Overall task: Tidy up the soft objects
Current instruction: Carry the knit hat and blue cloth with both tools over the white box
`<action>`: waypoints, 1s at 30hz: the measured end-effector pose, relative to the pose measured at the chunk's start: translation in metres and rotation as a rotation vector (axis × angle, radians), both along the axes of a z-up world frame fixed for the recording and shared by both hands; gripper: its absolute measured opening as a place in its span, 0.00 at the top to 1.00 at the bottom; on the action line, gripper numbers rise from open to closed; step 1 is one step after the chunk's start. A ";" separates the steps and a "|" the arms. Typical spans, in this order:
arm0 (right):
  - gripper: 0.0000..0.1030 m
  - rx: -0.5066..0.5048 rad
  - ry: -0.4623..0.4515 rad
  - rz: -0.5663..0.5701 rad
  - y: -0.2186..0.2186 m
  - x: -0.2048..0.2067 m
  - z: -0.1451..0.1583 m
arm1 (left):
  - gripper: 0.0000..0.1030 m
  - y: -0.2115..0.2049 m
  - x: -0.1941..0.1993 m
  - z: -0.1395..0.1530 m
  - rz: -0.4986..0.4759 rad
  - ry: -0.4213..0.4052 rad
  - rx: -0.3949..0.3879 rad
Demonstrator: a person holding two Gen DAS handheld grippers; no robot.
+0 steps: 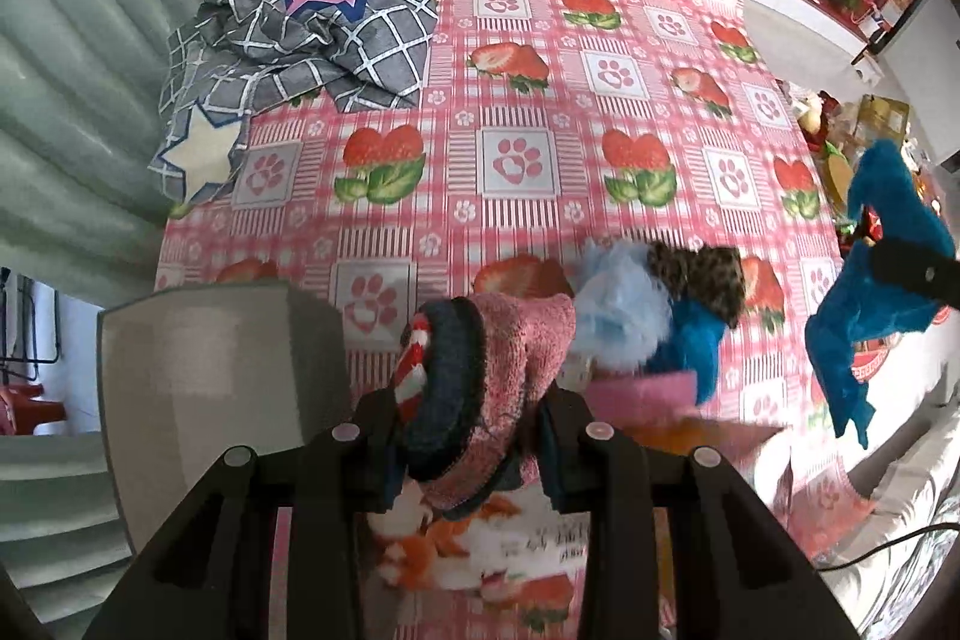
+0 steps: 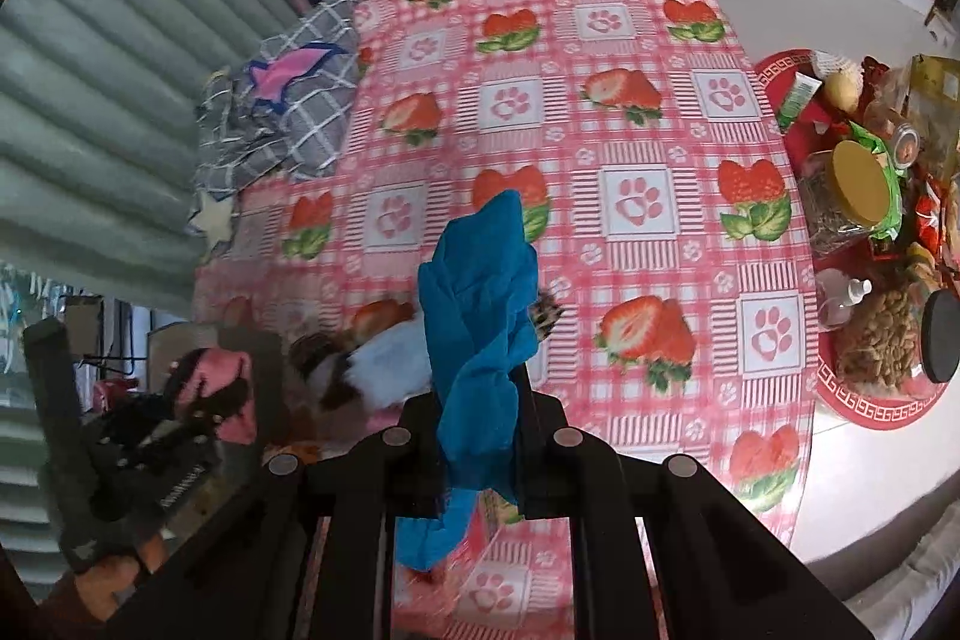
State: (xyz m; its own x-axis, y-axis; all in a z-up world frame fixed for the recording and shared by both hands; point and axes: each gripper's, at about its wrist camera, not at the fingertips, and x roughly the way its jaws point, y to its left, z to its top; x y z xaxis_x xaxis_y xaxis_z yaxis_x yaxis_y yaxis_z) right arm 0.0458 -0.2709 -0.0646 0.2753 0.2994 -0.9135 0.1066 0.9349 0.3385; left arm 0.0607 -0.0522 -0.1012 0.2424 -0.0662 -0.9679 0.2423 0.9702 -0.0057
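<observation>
While the left tongs (image 1: 474,436) clamp a pink sock (image 1: 498,370), the right tongs (image 2: 480,436) grip a blue cloth (image 2: 480,328).

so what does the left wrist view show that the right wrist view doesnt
Only the left wrist view shows the left tongs shut on the pink fuzzy sock close up, plus the grey bin beside them.

Only the right wrist view shows the red tray of snacks with the yellow-lidded jar, and the right tongs shut on the blue sock from behind.

Both show the strawberry tablecloth, the grey checked bedding, the blue sock and the light blue fluffy item.
</observation>
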 end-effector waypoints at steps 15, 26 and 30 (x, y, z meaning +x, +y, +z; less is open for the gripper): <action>0.85 -0.006 0.016 0.051 0.039 -0.054 0.020 | 0.63 0.014 -0.059 0.013 -0.041 -0.004 -0.027; 0.85 -0.008 0.017 0.093 0.075 -0.082 0.028 | 0.63 0.054 -0.094 0.018 0.014 0.006 -0.048; 0.85 -0.011 0.025 0.133 0.099 -0.091 0.028 | 0.63 0.076 -0.106 0.018 0.048 0.006 -0.044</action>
State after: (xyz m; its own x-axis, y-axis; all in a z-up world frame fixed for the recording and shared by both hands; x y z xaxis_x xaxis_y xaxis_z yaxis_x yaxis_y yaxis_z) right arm -0.0447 -0.1719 -0.0368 0.2114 0.3216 -0.9230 -0.0102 0.9450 0.3270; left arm -0.0449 0.0234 -0.0836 0.2406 -0.0969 -0.9658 0.1953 0.9795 -0.0496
